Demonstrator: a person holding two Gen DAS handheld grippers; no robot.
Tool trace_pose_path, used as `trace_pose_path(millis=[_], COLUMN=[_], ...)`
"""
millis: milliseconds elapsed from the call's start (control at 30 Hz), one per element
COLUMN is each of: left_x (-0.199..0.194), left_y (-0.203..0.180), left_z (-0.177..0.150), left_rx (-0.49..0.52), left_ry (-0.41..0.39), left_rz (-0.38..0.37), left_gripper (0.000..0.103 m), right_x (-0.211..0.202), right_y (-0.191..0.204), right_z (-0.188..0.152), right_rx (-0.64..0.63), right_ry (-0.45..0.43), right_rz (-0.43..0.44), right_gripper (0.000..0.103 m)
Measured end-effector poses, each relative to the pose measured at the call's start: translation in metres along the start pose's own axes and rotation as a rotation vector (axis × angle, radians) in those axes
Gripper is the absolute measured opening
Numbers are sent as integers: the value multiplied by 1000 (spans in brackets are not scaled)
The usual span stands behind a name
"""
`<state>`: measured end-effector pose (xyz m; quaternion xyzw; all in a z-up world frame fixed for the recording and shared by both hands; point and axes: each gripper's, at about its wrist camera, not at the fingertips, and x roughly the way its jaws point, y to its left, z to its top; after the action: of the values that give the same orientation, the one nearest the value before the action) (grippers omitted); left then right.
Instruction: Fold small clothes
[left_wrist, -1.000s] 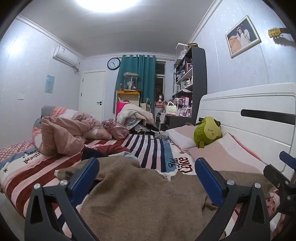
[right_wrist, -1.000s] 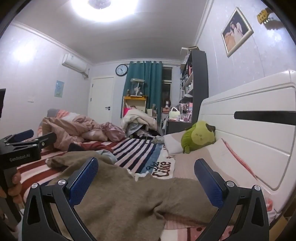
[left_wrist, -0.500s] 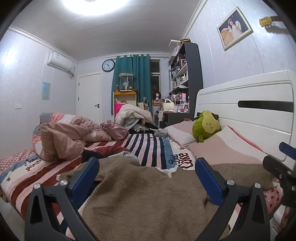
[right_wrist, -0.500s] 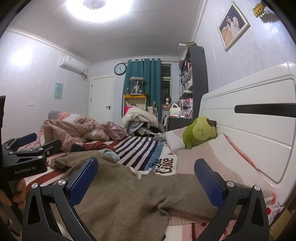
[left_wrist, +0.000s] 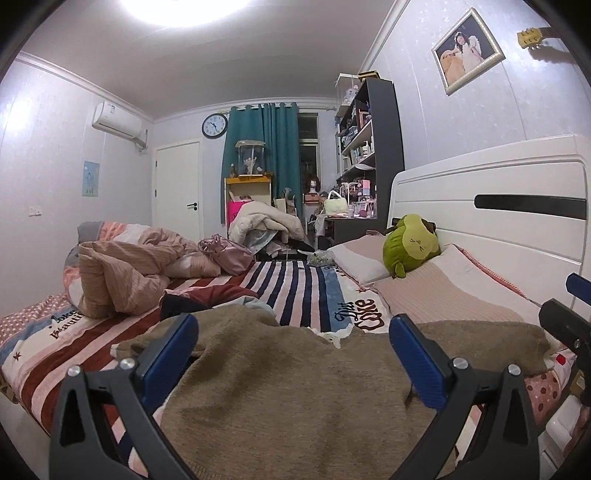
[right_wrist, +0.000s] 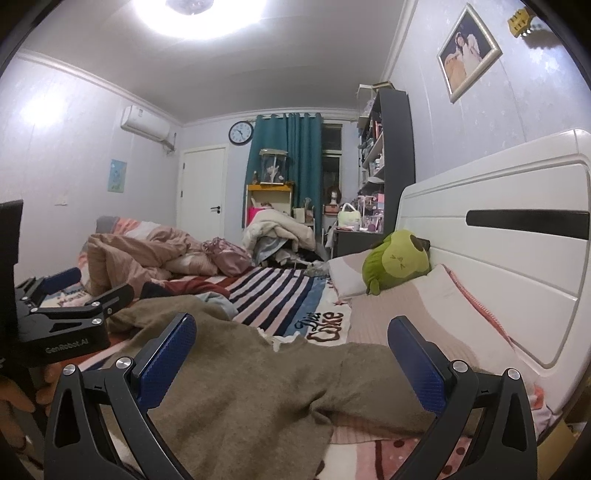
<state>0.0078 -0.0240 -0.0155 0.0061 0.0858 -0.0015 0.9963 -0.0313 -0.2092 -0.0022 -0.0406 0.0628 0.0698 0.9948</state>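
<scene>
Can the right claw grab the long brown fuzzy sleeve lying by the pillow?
Probably yes. The right claw is open and hangs just above the brown fuzzy sweater, and its long sleeve lies flat between the fingers with nothing on top. The green plush toy sits farther back.

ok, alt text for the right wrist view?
Open right gripper above a brown garment spread on a striped bed. The left gripper, also open, is at the left edge. A green plush leans on the white headboard.

A brown knit sweater (left_wrist: 295, 387) lies spread, rumpled, on the striped bed, one sleeve toward the headboard.
</scene>
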Motion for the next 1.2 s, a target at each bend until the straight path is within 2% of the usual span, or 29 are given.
trace_pose_path(millis=[600, 1200], left_x=[9, 7], left_y=[2, 11], left_z=[-7, -12], left_rx=[0, -5], left_ry=[47, 45], left_rz=[37, 53], left_gripper=[102, 102], right_x=[15, 13], right_y=[6, 12], right_z=[2, 0], right_rx=[-5, -8], right_ry=[34, 33], right_rz=[33, 41], right_gripper=[103, 103])
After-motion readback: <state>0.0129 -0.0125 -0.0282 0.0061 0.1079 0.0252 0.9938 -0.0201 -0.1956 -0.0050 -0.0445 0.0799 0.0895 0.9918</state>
